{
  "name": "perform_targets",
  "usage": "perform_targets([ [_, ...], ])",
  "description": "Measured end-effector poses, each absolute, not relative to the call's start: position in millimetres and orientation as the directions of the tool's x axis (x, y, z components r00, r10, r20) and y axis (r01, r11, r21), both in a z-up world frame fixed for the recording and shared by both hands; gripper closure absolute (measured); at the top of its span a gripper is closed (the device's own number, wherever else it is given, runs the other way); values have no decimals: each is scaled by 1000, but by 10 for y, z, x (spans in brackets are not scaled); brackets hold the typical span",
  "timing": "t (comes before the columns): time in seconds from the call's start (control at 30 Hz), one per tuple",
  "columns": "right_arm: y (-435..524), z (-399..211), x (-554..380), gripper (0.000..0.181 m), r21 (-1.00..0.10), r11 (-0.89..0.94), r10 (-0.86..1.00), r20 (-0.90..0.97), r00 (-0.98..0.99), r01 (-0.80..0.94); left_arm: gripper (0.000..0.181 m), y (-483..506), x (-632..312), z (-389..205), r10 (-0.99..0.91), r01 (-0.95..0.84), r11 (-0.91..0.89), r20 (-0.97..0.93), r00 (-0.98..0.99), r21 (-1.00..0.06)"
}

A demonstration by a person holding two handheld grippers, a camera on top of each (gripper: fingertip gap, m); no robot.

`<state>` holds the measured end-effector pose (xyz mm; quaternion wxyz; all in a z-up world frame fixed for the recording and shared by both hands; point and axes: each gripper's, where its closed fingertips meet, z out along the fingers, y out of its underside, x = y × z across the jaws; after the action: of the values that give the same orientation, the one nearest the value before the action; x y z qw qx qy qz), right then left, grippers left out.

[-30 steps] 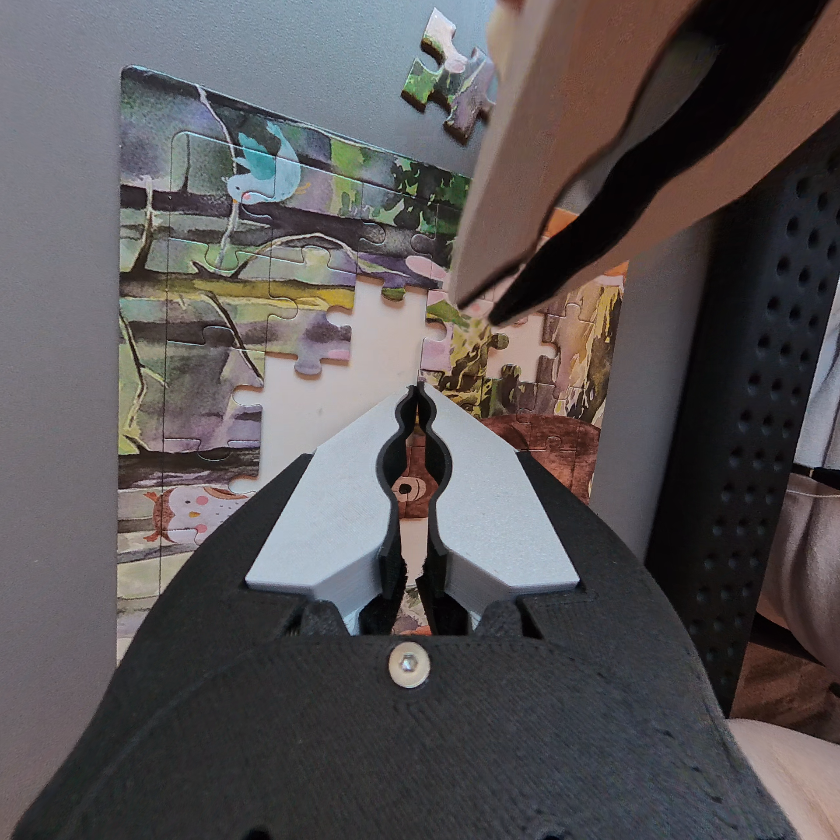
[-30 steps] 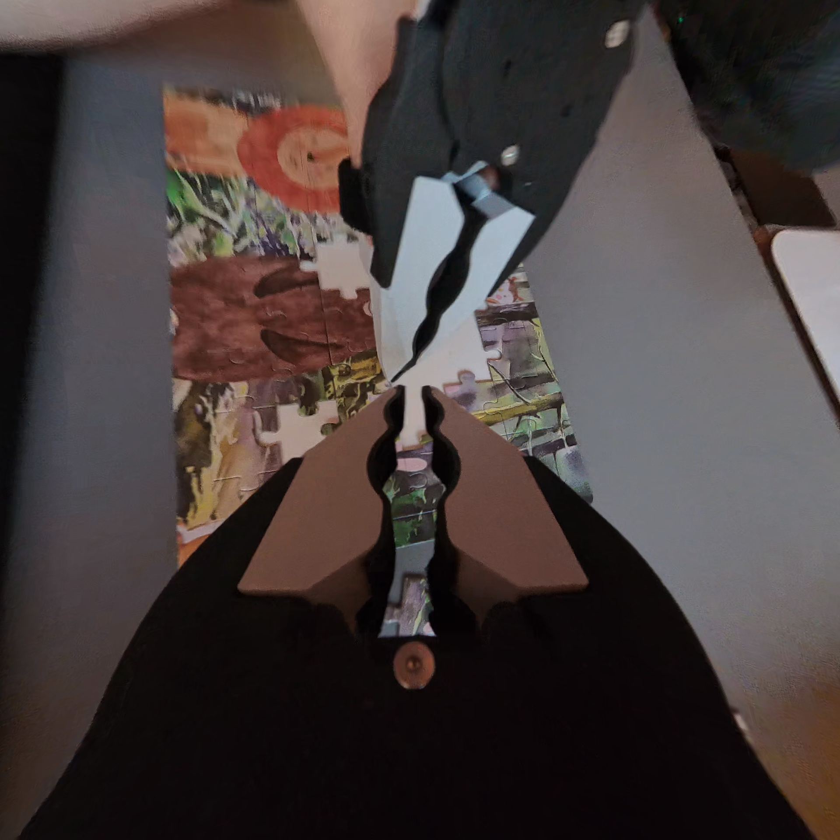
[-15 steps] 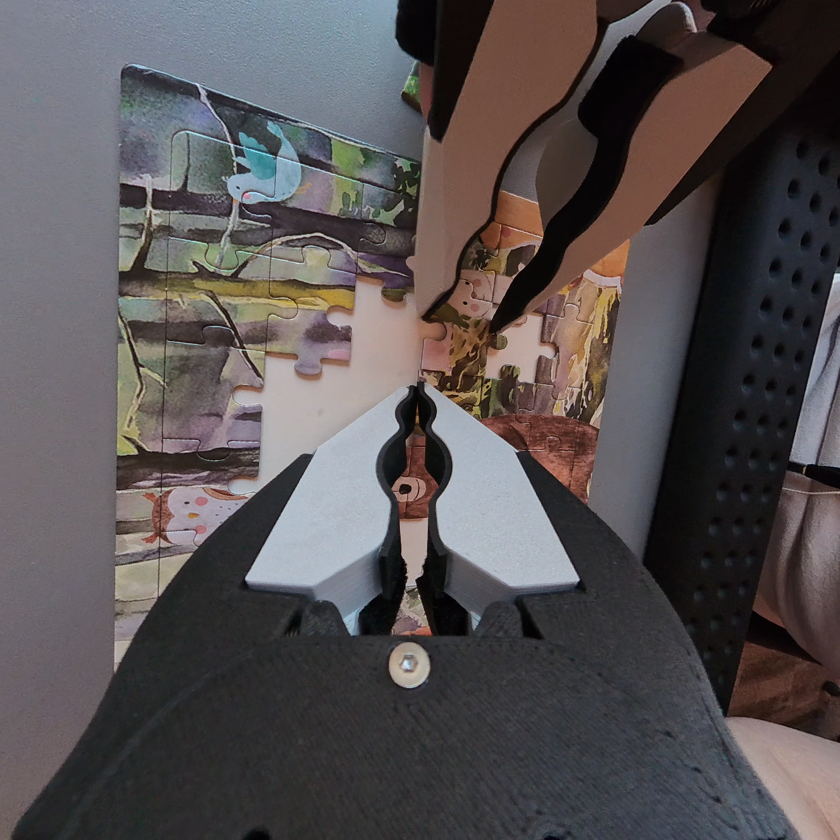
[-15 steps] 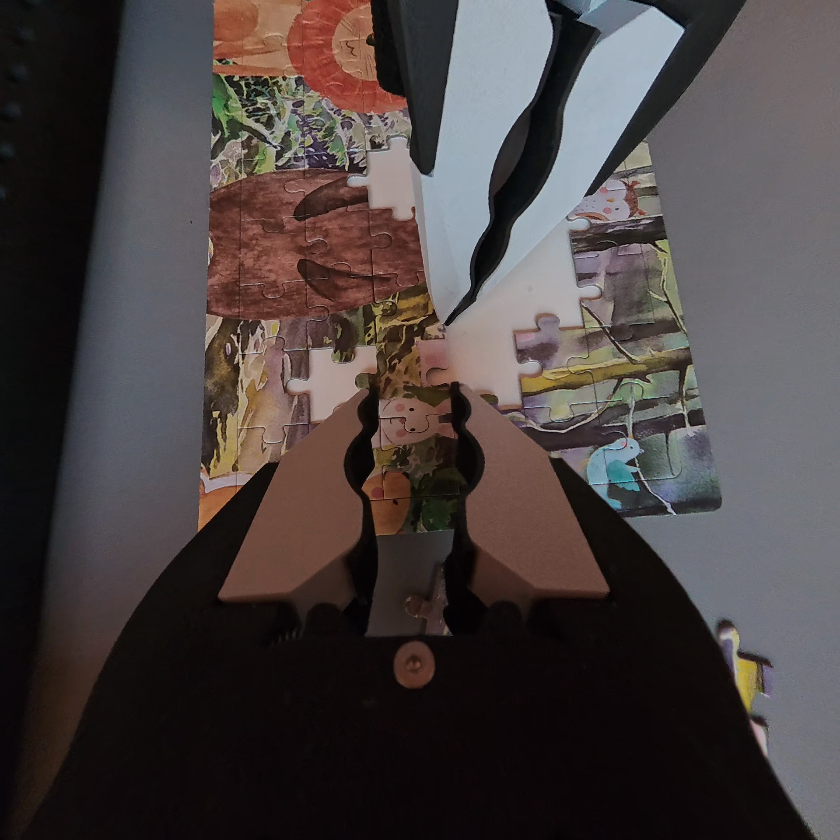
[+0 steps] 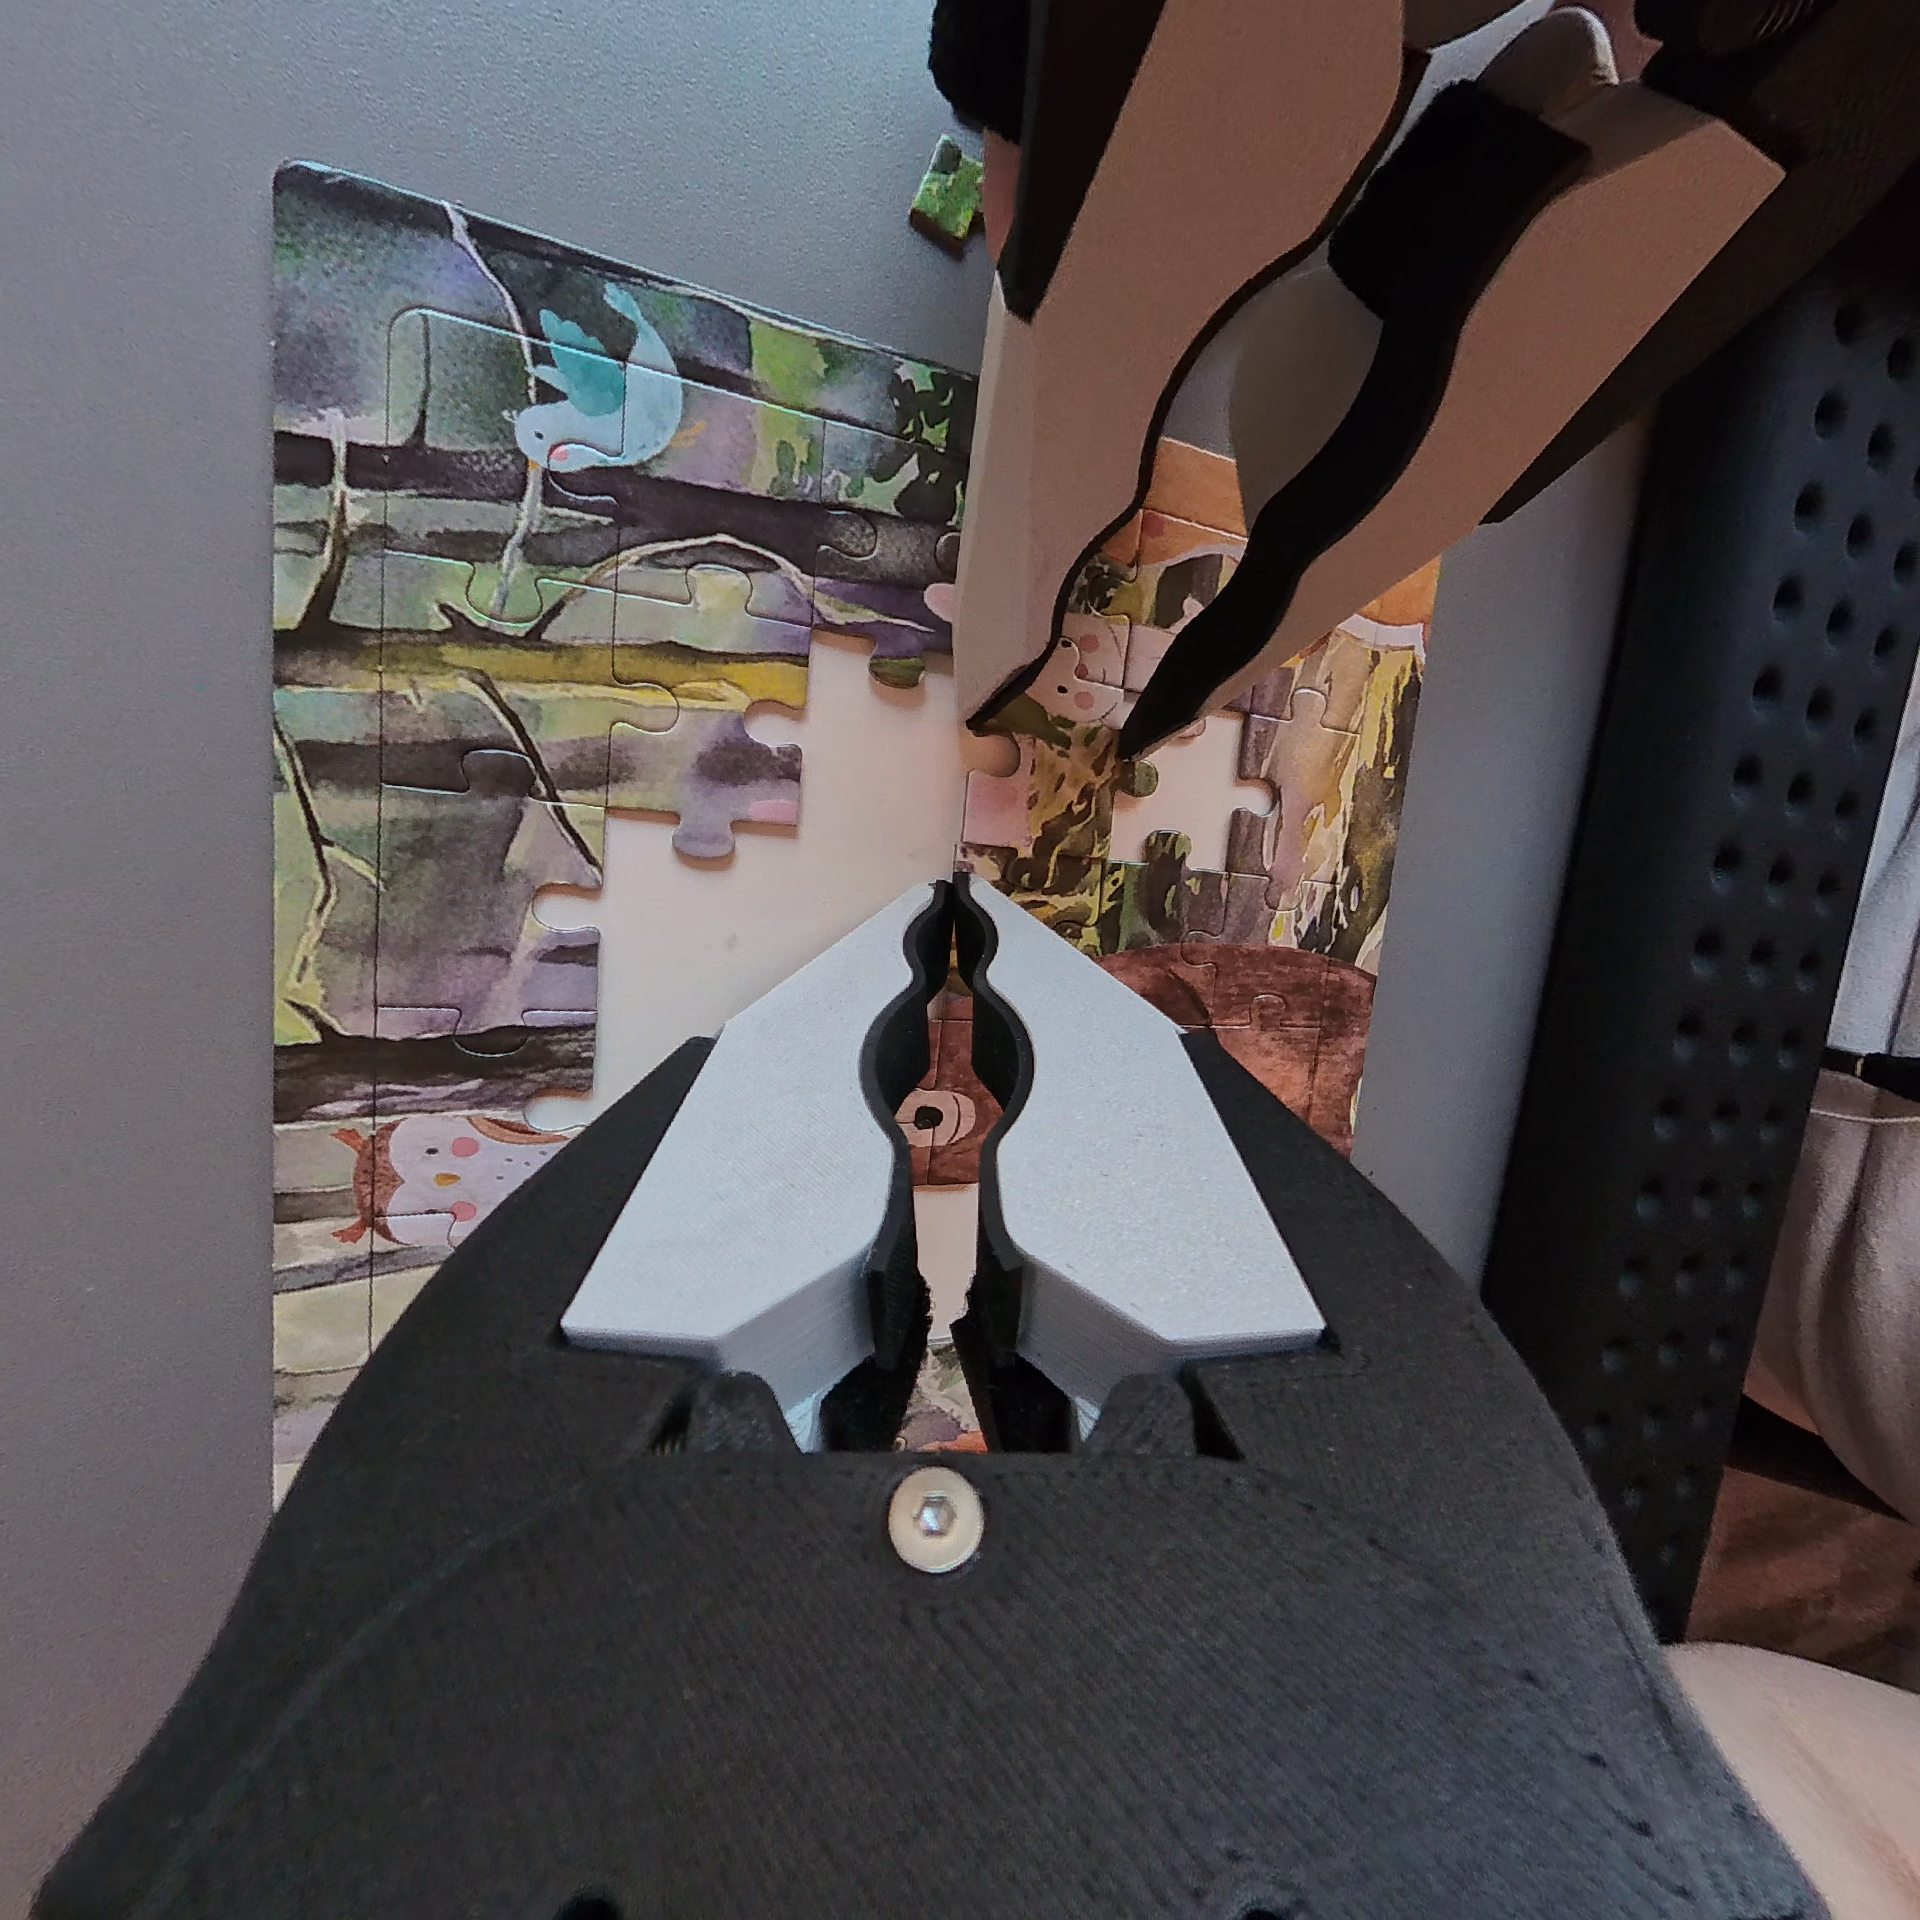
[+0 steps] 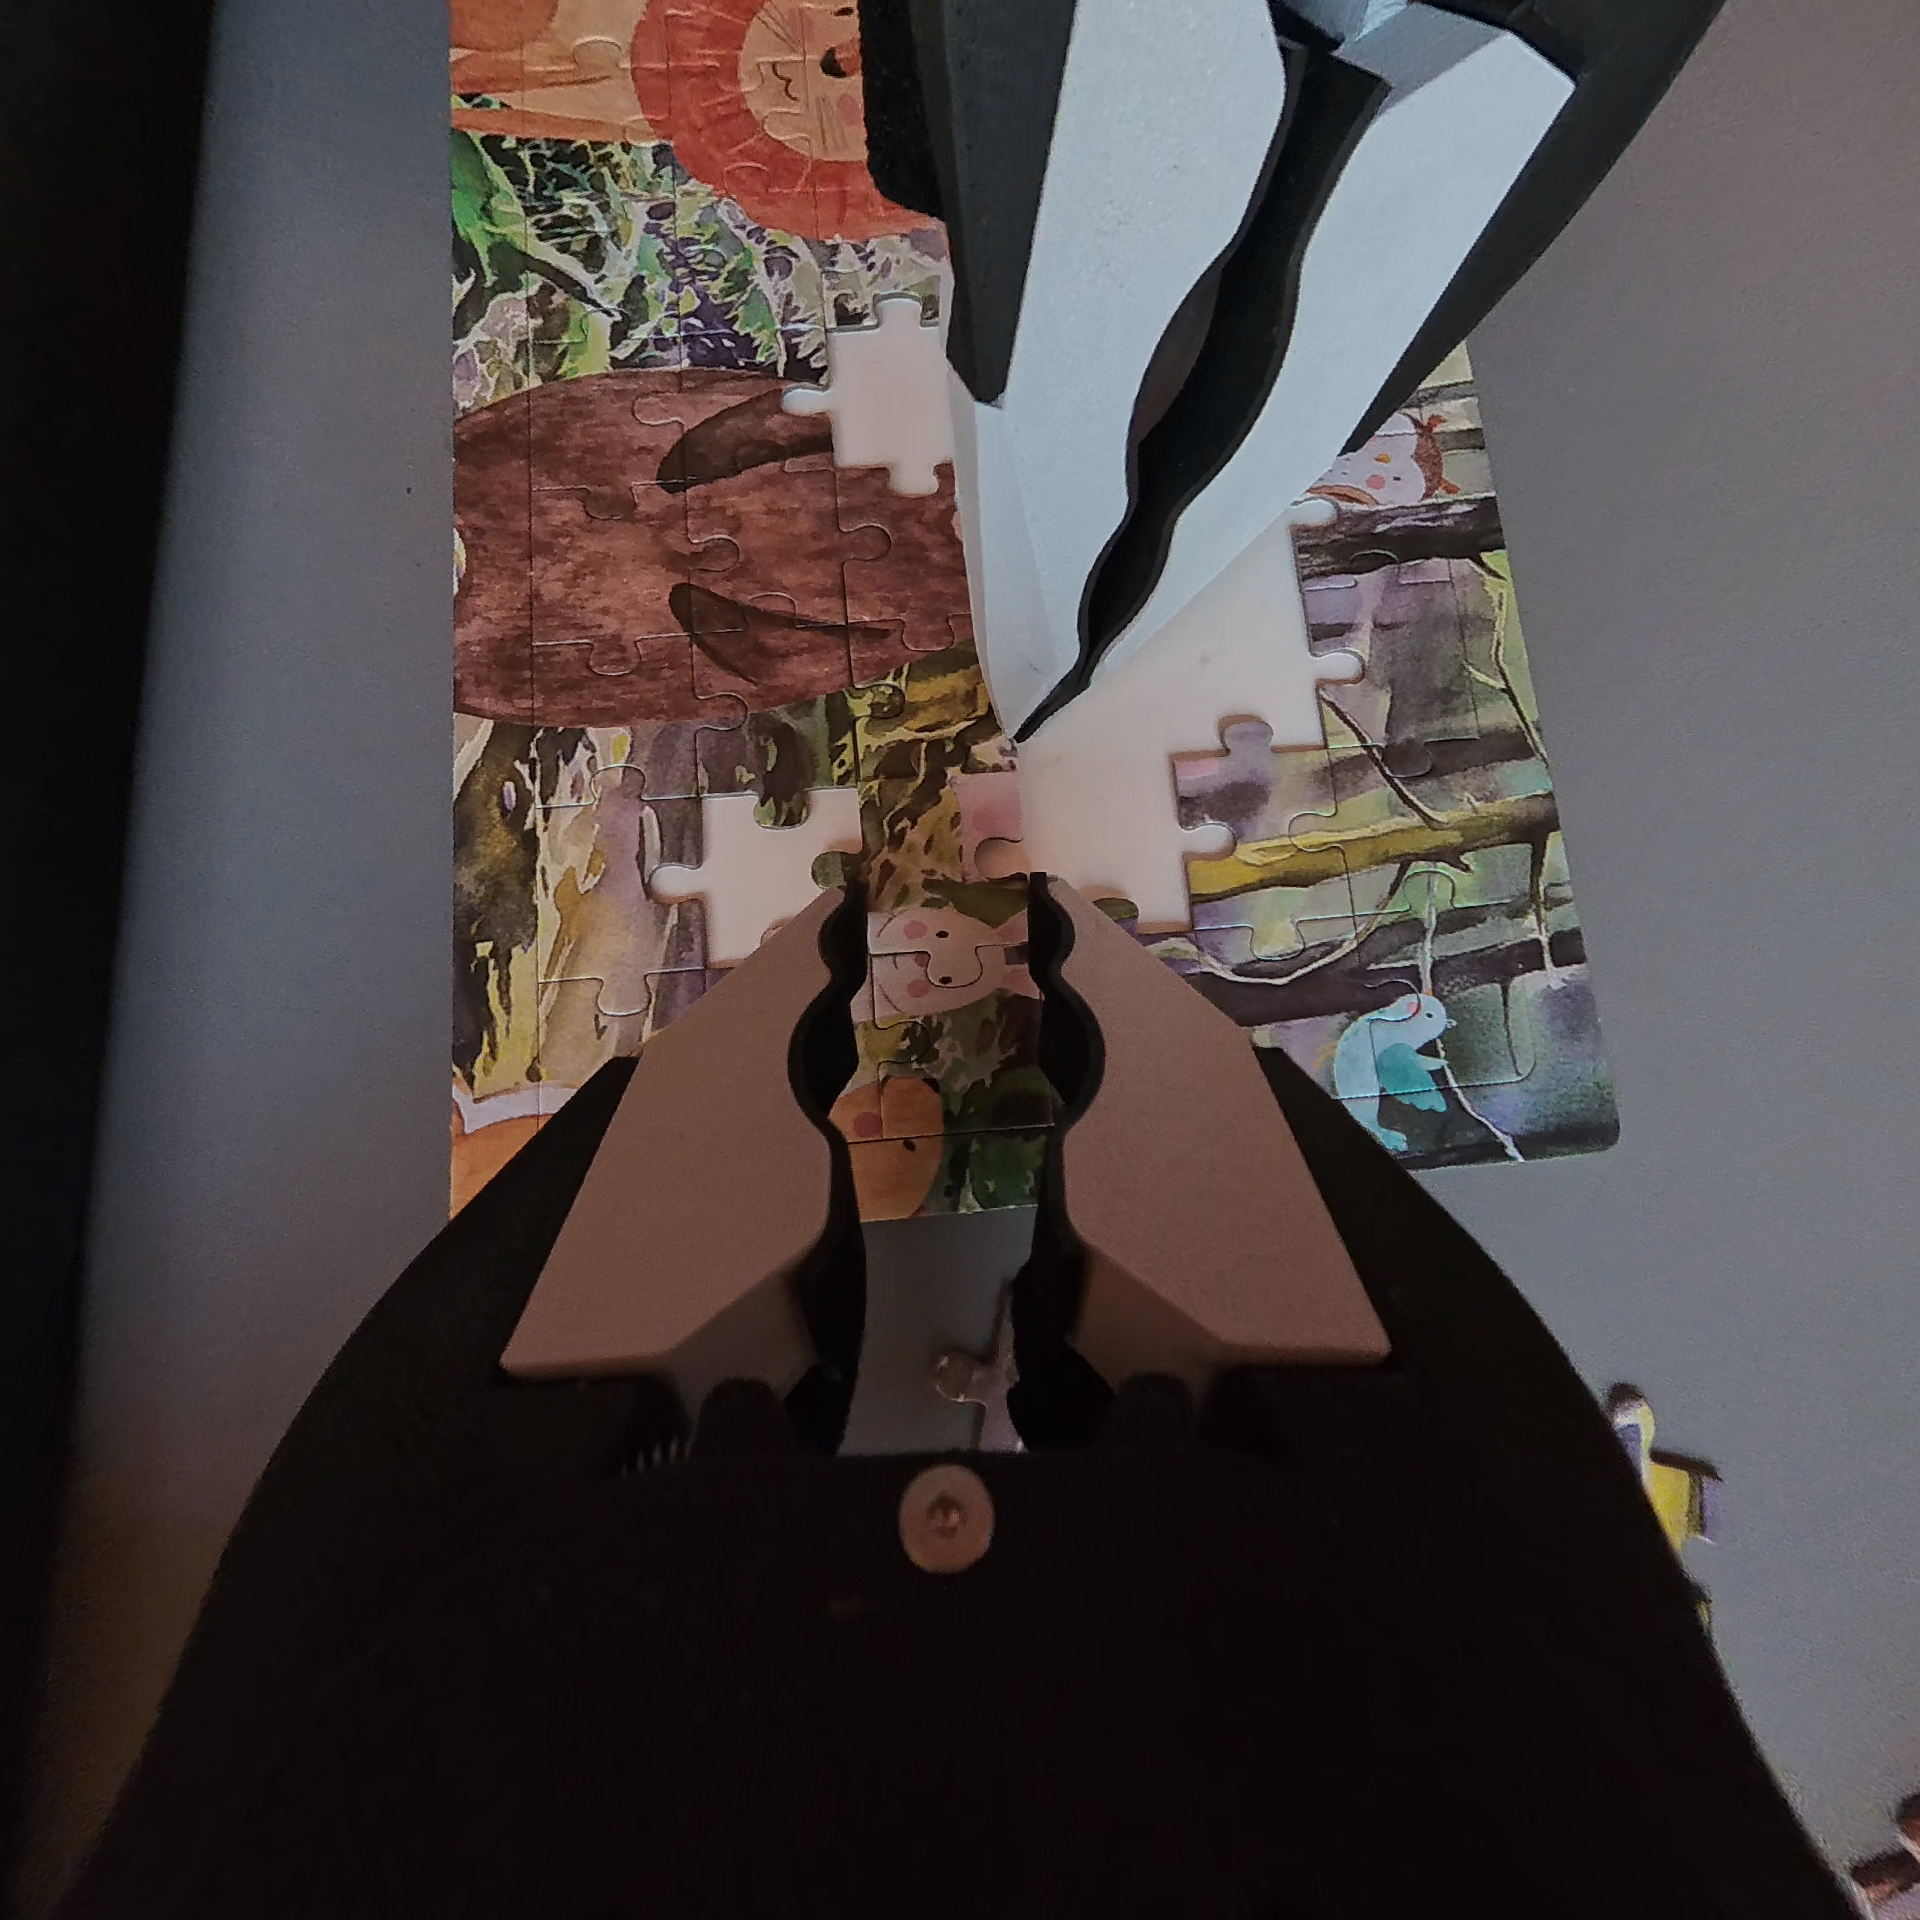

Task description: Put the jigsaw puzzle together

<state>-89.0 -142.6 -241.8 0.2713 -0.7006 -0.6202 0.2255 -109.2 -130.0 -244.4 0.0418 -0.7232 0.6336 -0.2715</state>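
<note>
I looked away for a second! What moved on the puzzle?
The right gripper swung in over the puzzle and its fingers spread open, tips set by the bunny piece. The left gripper stayed shut in place, and the white gaps are still unfilled.

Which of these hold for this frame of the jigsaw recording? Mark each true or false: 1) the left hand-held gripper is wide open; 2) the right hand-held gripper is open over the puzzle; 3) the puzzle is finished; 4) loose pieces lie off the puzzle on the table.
1) False. The left hand-held gripper is shut, its tips nearly touching and holding nothing.
2) True. The right hand-held gripper has its fingers apart above the pink animal face.
3) False. The puzzle has bare white gaps, the largest in its middle.
4) True. A green loose piece lies beyond the puzzle's edge on the grey table, and a yellow loose piece lies beside the right gripper.
</note>
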Motion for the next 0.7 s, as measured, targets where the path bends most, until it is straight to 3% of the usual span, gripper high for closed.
perform_targets([
  [0.27, -1439, -2417, -894, 151, -655, -87, 991, 16, 129, 751, 181, -1309, -1093, -2444, -936, -894, -195, 348, 47, -402],
  [0.37, -1435, -2284, -985, 152, -721, -103, 990, -6, 142, 685, 181, -1311, -1094, -2445, -935, -895, -196, 351, 48, -401],
  [0.5, -1451, -2171, -1095, 180, -763, -138, 988, -58, 146, 632, 181, -1310, -1095, -2445, -934, -895, -197, 353, 48, -401],
  [0.7, -1511, -2342, -1138, 181, -710, -124, 991, -60, 116, 693, 181, -1308, -1096, -2444, -934, -894, -199, 355, 49, -401],
])
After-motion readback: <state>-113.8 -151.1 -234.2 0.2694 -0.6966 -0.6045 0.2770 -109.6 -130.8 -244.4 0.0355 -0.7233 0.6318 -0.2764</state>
